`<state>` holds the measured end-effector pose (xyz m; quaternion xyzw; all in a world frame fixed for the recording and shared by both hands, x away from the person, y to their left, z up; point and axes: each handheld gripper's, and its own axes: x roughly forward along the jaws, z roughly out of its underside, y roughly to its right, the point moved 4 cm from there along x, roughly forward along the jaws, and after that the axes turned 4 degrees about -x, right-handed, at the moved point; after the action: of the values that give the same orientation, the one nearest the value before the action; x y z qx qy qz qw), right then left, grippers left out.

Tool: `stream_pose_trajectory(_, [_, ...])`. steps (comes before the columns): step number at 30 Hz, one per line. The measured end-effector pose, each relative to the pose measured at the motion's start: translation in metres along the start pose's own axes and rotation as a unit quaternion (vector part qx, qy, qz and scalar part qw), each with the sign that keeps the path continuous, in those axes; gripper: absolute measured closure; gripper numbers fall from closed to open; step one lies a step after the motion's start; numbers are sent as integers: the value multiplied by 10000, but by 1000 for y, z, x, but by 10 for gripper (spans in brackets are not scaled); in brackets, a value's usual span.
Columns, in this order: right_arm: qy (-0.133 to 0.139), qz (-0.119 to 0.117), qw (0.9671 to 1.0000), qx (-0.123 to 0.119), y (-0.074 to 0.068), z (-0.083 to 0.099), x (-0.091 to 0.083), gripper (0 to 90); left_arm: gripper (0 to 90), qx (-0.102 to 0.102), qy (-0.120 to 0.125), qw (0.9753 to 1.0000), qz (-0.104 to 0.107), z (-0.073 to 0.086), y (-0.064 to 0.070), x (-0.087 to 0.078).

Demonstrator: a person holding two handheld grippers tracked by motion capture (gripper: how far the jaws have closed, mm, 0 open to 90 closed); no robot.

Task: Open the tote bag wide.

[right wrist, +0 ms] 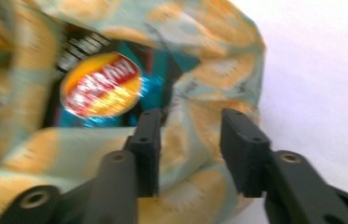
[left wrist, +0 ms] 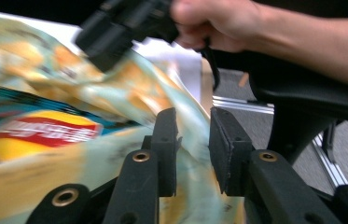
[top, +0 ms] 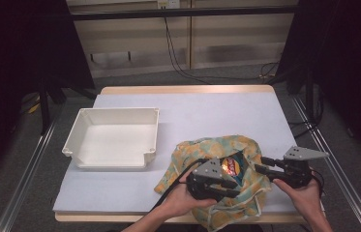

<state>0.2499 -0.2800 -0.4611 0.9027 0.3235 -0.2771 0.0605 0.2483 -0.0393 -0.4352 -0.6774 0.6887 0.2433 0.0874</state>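
Observation:
A teal and orange patterned cloth bag [top: 202, 150] lies at the table's near right, its mouth gaping over a chip packet [top: 232, 166] with a red and yellow logo. My left gripper [top: 231, 186] is at the bag's near edge. In the left gripper view its jaws [left wrist: 192, 140] stand slightly apart with cloth [left wrist: 129, 88] between them, and the packet [left wrist: 45, 130] lies to their left. My right gripper [top: 263, 164] is at the bag's right edge. Its jaws [right wrist: 190, 140] are apart around a fold of cloth [right wrist: 218, 70], just below the packet [right wrist: 101, 86].
An empty white plastic bin [top: 110, 162] sits on the left half of the white table [top: 217, 111]. Dark curtains flank the table, cables run on the floor behind it, and metal rails run along both sides. The person's other hand [left wrist: 218, 23] holds the right gripper.

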Motion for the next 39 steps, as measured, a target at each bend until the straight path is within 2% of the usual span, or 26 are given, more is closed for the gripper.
stream_pose_trajectory(2, [109, -119, 9999, -42, -7, -6, -4, 581, 695, -9, 103, 9999, -27, -4, -4, -6])
stream_pose_trajectory(4, [194, -234, 9995, -82, -14, -11, -7, 610, 678, 13, 151, 9996, -219, -10, -13, -11])
stream_pose_trajectory(7, [166, -498, 9985, -176, -29, -17, -6, 620, 619, -35, 102, 9992, -384, -13, -26, -11])
stream_pose_trajectory(8, [149, -557, 9981, -204, -34, -18, -5, 617, 613, -121, 124, 9990, -413, -13, -29, -10])
stream_pose_trajectory(10, [77, -676, 9973, -280, -43, -19, -1, 583, 626, -148, 33, 9982, -578, -10, -35, -7])
stream_pose_trajectory(11, [31, -736, 9969, -260, -46, -18, 3, 559, 750, -74, 5, 9981, -619, -8, -35, -4])
stream_pose_trajectory(12, [-23, -778, 9967, -240, -48, -16, 5, 540, 771, -7, -121, 9977, -667, -4, -36, 0])
stream_pose_trajectory(15, [-214, -825, 9959, -313, -55, -6, 14, 513, 737, -129, -358, 9969, -684, 6, -37, 8])
stream_pose_trajectory(16, [-301, -798, 9958, -341, -56, -4, 16, 527, 737, -96, -477, 9970, -604, 9, -36, 11])
stream_pose_trajectory(18, [-464, -673, 9957, -445, -56, 1, 18, 552, 724, 7, -699, 9958, -592, 15, -31, 15])
stream_pose_trajectory(20, [-476, -710, 9955, -408, -56, 4, 16, 665, 707, 14, -771, 9959, -477, 17, -26, 16])
stream_pose_trajectory(22, [-412, -757, 9957, -341, -56, 7, 12, 779, 688, 58, -871, 9952, -450, 18, -22, 17])
stream_pose_trajectory(24, [-420, -705, 9961, -331, -57, 12, 8, 889, 680, 72, -923, 9948, -436, 20, -20, 17])
stream_pose_trajectory(29, [-454, -520, 9975, -167, -55, 27, -4, 900, 659, -10, -939, 9947, -428, 24, -18, 17])
stream_pose_trajectory(31, [-535, -402, 9977, -131, -52, 36, -9, 900, 671, 48, -963, 9944, -420, 25, -19, 17])
stream_pose_trajectory(32, [-566, -375, 9976, -137, -51, 39, -10, 900, 683, -29, -973, 9941, -483, 26, -20, 16])
stream_pose_trajectory(35, [-691, -274, 9972, -40, -46, 51, -15, 900, 690, -32, -939, 9948, -401, 26, -20, 15])
stream_pose_trajectory(36, [-739, -285, 9969, -18, -45, 54, -15, 900, 687, -104, -861, 9956, -352, 26, -19, 16])
stream_pose_trajectory(38, [-861, -263, 9959, -76, -47, 61, -11, 900, 683, -54, -876, 9954, -388, 23, -18, 12])
stream_pose_trajectory(39, [-885, -276, 9957, -69, -48, 62, -9, 900, 682, -113, -751, 9965, -349, 21, -16, 13])
